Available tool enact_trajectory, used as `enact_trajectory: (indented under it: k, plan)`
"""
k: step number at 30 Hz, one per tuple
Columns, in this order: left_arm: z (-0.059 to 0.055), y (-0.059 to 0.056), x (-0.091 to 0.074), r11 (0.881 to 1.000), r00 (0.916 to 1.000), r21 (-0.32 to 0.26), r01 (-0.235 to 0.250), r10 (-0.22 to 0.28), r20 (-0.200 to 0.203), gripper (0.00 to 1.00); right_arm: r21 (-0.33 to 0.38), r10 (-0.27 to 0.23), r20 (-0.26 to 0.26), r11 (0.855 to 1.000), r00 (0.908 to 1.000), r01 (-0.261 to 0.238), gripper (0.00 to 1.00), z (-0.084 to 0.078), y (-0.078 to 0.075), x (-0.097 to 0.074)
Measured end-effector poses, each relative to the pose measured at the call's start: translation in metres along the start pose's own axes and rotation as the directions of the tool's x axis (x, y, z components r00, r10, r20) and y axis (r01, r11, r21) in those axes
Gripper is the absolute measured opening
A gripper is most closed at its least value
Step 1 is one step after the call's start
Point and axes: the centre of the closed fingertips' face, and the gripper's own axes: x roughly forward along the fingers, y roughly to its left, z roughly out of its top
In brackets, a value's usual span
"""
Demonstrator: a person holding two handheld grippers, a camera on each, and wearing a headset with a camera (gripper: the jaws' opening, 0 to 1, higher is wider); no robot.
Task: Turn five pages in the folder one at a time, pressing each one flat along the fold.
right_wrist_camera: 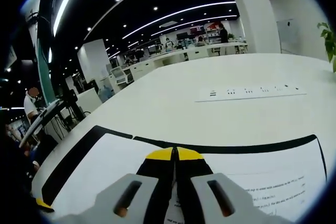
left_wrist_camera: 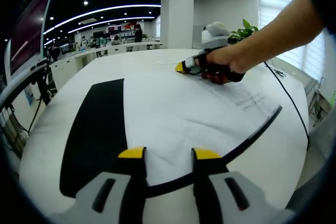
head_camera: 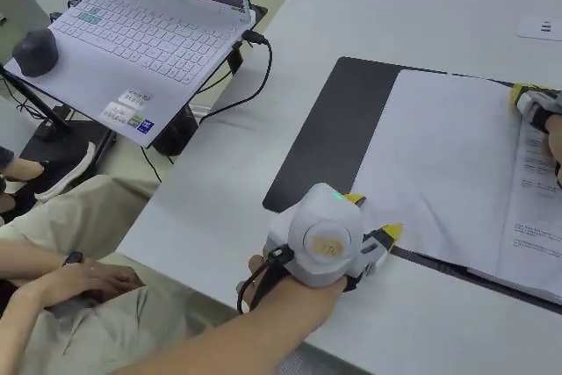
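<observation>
Well, the folder (head_camera: 338, 129) lies open on the white table (head_camera: 395, 6), its black cover spread to the left, a blank page (head_camera: 439, 164) lying over the middle and a printed page (head_camera: 536, 208) to the right. The left gripper (head_camera: 373, 217) sits at the folder's near edge, held by a hand whose forearm comes in from the near side. In the left gripper view its two yellow-tipped jaws stand parted, with the near edge of the blank page and the black rim running across the gap between them. I cannot tell whether the tips touch the paper. The right gripper (head_camera: 527, 98) is at the far right of the folder, on the paper about where the blank page meets the printed one. From the left gripper view it shows at the far side of the sheet, gripped by a hand (left_wrist_camera: 226, 66). In the right gripper view its jaws are pressed together – yellow tip against yellow tip, nothing visible between them – low over the pages, with printed lines just to the right. A white power strip (right_wrist_camera: 247, 93) lies on the table beyond the folder. Left of the folder a white laptop (head_camera: 158, 32) stands on a raised stand with a black mouse (head_camera: 35, 50) beside its keyboard, and a seated person (head_camera: 70, 278) is at the near left.
</observation>
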Motion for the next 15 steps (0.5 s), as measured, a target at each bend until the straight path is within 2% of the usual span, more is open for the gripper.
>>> enact_trajectory:
  k: [10,15]
  plan:
    - [0.0,-0.001,-0.001,1.0,1.0,0.0,0.0,0.0,-0.001,0.33,0.001,0.013,-0.011,1.0,0.9999,-0.013,0.0,-0.007,-0.002,-0.004]
    - [0.0,-0.001,0.0,1.0,1.0,0.001,0.0,0.0,-0.003,0.33,0.004,0.028,-0.015,1.0,0.9995,-0.027,0.0,-0.013,0.014,-0.027]
